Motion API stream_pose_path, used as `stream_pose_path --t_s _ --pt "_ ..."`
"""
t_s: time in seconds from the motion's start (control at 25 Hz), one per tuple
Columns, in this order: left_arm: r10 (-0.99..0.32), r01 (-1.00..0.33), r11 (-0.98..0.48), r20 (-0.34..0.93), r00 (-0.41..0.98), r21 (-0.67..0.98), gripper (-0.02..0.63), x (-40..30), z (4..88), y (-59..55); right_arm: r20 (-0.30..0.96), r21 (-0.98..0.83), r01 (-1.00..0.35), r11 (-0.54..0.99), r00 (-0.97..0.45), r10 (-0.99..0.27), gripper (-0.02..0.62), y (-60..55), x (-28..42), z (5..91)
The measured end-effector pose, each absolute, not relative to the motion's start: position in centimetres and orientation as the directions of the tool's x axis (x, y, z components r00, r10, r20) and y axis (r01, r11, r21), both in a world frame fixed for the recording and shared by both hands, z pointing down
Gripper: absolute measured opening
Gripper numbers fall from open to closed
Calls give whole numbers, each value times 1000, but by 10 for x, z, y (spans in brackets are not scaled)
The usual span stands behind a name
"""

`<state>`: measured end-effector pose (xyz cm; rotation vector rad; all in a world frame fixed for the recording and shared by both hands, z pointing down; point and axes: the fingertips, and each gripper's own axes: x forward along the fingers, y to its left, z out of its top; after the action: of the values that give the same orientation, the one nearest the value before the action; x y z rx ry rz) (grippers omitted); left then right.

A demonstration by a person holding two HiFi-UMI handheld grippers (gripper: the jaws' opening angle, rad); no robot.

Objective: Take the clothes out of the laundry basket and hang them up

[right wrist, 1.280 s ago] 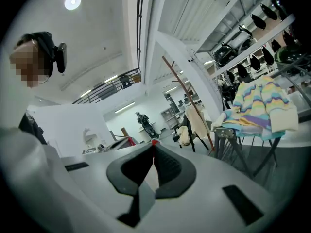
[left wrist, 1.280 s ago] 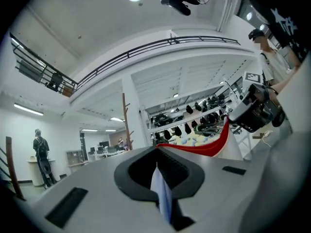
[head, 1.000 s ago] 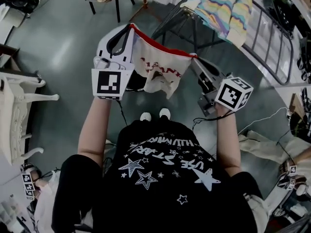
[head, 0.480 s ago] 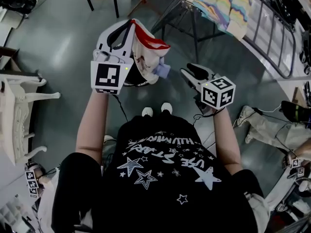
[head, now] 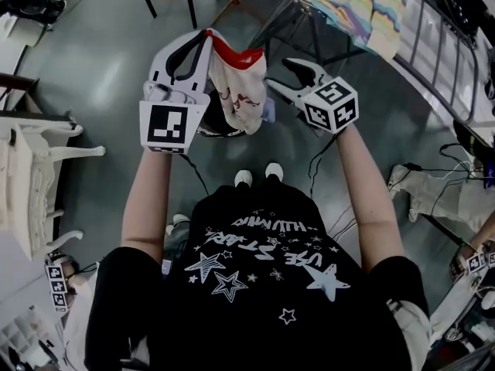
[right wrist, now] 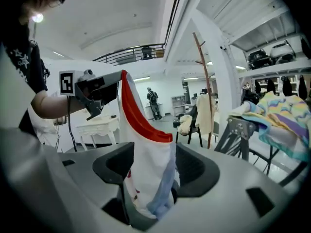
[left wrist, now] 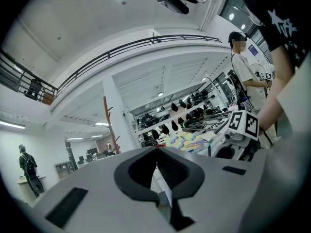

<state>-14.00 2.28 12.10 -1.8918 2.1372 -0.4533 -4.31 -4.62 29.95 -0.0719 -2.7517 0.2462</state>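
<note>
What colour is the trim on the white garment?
Red; the trim shows best in the right gripper view.

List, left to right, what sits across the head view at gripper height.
White carved furniture piece → left gripper, shut → white garment with red trim, which it holds → right gripper, its jaws just opened, the garment's lower end between them.

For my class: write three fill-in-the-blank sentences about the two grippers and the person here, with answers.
The left gripper is shut on a white cloth garment whose trim is ______.
Between the open jaws of the right gripper hangs the same ______.
The person's black T-shirt bears white lettering and white ______.
Missing words: red; garment; stars.
Note: the right gripper's jaws have just been opening.
</note>
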Motion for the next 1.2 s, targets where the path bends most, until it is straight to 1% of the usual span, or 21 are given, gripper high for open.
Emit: stream_pose_path --t_s 0.08,0.16,0.32,0.52,0.64,0.72,0.76,0.8,0.84,0.88,0.92,0.96,1.08,1.2 --pt "-991 -916 110 30 -132 -386 23 -140 121 28 379 -152 88 984 -915 140 268 -53 -57 300" --pt "-991 -911 117 9 -132 -396 23 -143 118 31 402 -131 165 978 -893 205 268 -58 -70 302" --pt "-979 -918 144 85 -188 -369 23 -152 131 44 443 -117 323 939 -829 341 265 -60 -96 308" --pt "-967 -907 168 114 -228 -386 23 -161 139 37 544 -72 529 846 -690 477 264 -63 -130 324" --pt "-956 -900 197 126 -264 -389 23 -166 142 37 592 -73 648 758 -584 556 264 -50 -146 334" --pt "-949 -897 214 134 -284 -386 23 -170 143 38 606 -94 702 706 -522 600 259 -41 -152 339" --pt "-946 -896 221 138 -293 -385 23 -173 144 38 612 -109 720 685 -494 617 245 -37 -154 341" --pt "-943 -894 229 141 -302 -384 23 -177 145 39 618 -122 733 670 -472 629 214 -33 -156 343" --pt "-939 -892 238 144 -312 -384 23 -181 145 40 621 -128 739 662 -460 634 154 -31 -158 344" --pt "-935 -890 247 148 -324 -384 23 -186 146 42 620 -131 738 662 -460 636 73 -30 -160 344" --pt "-930 -886 257 152 -336 -385 23 -191 148 44 611 -133 731 669 -471 637 53 -30 -162 343" --pt "-925 -883 266 155 -347 -385 23 -196 150 46 597 -139 720 680 -487 638 35 -31 -162 341" --pt "-918 -879 288 153 -367 -380 23 -209 154 53 554 -149 668 729 -555 621 31 -36 -158 330" --pt "-922 -881 291 138 -363 -374 23 -220 154 57 537 -100 596 797 -642 548 31 -51 -147 315"
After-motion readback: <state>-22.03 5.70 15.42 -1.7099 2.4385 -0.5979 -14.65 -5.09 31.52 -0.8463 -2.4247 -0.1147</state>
